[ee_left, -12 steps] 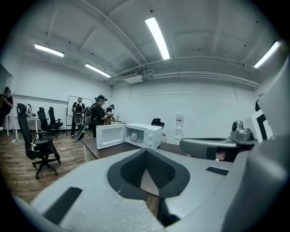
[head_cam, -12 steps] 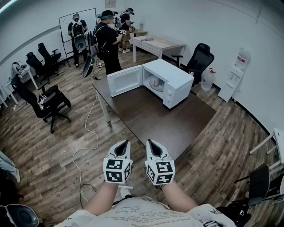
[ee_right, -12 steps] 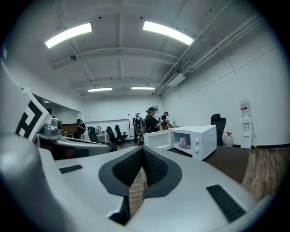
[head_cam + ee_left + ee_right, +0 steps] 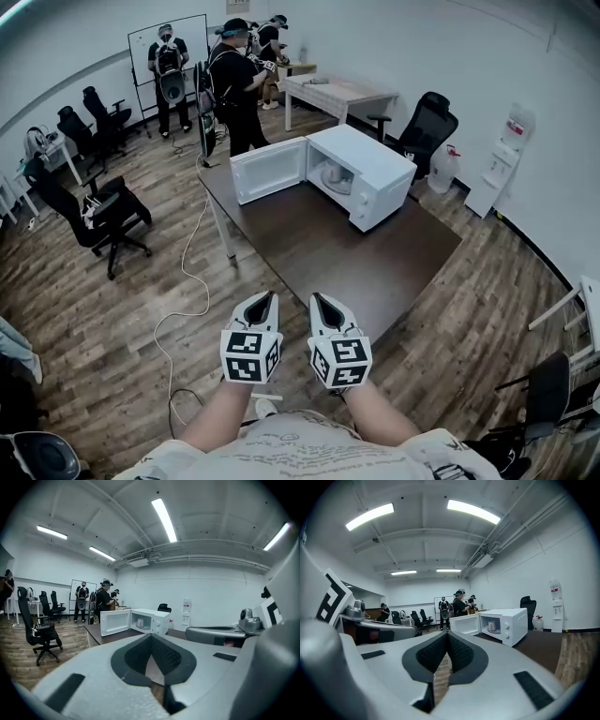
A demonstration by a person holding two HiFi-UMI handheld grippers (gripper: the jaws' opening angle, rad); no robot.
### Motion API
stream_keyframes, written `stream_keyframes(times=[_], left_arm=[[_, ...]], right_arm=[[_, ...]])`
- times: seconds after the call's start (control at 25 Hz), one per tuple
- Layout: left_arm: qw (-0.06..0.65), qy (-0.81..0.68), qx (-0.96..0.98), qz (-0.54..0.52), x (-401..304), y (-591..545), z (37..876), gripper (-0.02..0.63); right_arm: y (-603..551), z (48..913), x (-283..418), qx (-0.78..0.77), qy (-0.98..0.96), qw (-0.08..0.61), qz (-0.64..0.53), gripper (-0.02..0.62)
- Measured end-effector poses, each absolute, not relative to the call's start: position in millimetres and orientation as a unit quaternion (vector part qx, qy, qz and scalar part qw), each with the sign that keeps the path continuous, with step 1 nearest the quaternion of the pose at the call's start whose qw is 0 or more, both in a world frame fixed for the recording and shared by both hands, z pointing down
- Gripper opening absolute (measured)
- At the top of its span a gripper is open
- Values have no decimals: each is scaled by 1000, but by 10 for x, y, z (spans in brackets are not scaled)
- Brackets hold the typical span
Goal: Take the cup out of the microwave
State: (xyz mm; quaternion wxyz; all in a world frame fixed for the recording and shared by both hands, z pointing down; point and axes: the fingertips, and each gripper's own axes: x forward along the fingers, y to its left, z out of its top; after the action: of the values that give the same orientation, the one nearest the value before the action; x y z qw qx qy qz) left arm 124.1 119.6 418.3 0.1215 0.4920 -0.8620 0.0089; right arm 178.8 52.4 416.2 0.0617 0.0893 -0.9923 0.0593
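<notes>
If the left gripper [image 4: 264,300] and right gripper [image 4: 317,302], jaws now pressed together and empty, open late, they may tip the small pale cup [image 4: 330,176] in the far white box microwave [image 4: 377,161].

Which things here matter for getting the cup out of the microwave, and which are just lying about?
Job: cup inside the microwave, its open door, brown table, left tool and right tool, both shut and empty.

Lying about: office chair, floor cable, water dispenser, far table, whiteboard, people at the back.
</notes>
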Motion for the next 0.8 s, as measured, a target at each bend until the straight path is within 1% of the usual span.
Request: stream_keyframes(times=[0.4,0.8], left_arm=[[117,-862,493,-3,790,1167,4171,14],[120,-864,489,-6,217,1384,4238,14]], right_arm=[[612,4169,1300,79,-994,65,37,14],[803,4249,696,74,-994,71,33,14]])
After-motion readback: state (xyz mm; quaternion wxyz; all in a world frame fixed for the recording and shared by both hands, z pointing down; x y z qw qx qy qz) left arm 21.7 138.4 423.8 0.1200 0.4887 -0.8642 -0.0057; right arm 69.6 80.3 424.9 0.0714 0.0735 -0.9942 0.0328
